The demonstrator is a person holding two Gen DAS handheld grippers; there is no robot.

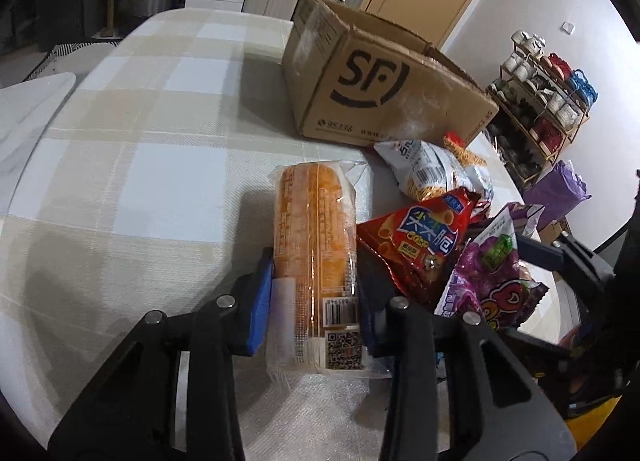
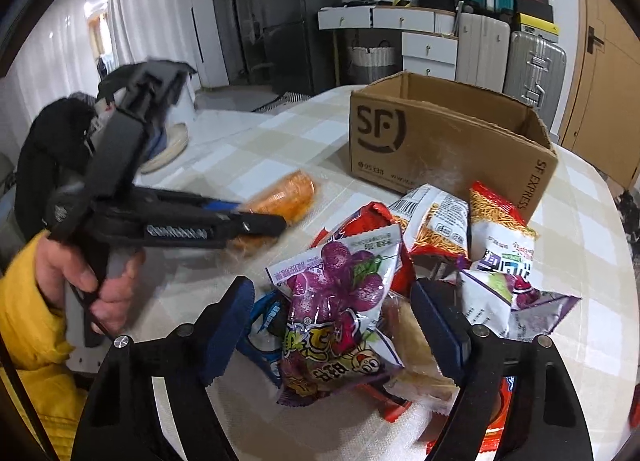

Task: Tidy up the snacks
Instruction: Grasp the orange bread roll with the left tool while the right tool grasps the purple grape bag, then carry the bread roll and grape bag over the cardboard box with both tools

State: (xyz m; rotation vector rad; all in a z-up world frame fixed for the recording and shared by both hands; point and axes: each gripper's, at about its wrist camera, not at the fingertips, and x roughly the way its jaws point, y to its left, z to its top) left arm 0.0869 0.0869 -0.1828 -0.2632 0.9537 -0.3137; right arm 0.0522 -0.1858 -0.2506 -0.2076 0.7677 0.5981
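A long orange bread pack (image 1: 312,229) in clear wrap lies on the checked tablecloth, with my left gripper (image 1: 314,261) shut on its near half. In the right wrist view the same gripper (image 2: 260,217) shows blurred from the side, held by a hand in a yellow sleeve (image 2: 36,333). My right gripper (image 2: 332,293) is open over the snack pile, and a purple grape-candy bag (image 2: 340,301) sits between its blue pads without touching either. A red crisp bag (image 1: 420,241) and white-and-red noodle snack packs (image 2: 440,225) lie beside it.
An open SF cardboard box (image 2: 440,141) stands on the table (image 1: 140,181) behind the pile. The table's rounded edge runs close on the right. Drawers, suitcases and a shoe rack (image 1: 540,109) stand beyond it.
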